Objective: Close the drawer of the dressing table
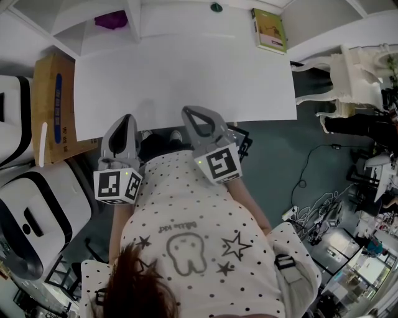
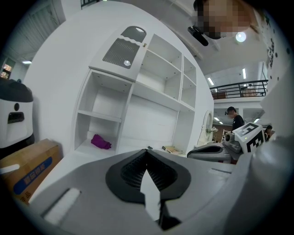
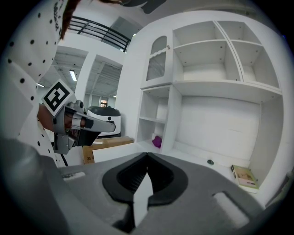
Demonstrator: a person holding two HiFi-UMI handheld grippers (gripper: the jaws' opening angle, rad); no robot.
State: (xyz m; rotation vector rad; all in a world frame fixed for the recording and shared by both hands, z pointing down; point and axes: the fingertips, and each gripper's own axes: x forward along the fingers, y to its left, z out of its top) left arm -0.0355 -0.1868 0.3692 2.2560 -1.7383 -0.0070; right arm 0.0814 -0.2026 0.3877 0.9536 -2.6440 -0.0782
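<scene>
Dotted white shirt [image 1: 205,248] is filling the bottom of the head view, closest to the lens, with the person facing the dressing table [image 1: 134,22]. Left hand-held gripper [image 1: 128,118] and right hand-held gripper [image 1: 188,112] are both pointing forward, tips showing just over the front edge of the white counter [image 1: 186,74]. Drawer is not showing from above: the counter front is reading as one straight edge, so I cannot tell how far in the drawer is sitting. Purple cloth [image 1: 111,20] is lying in the left shelf compartment, a book [image 1: 269,30] is lying at the counter's back right, and a small dark item [image 1: 216,7] is sitting at back centre. Cardboard box [image 1: 53,102] is standing just left of the counter, with a white appliance [image 1: 31,211] beside it. Left gripper view: jaws are sitting together, tips touching, nothing between them. It is looking across the counter at the open shelves, with the purple cloth low on the left, the cardboard box at far left and the right hand-held gripper showing at right. Right gripper view: jaws are likewise meeting at the tips and gripping nothing. It is facing the same shelves, with the book at lower right, the small dark item just left of it and the left hand-held gripper showing at left.
</scene>
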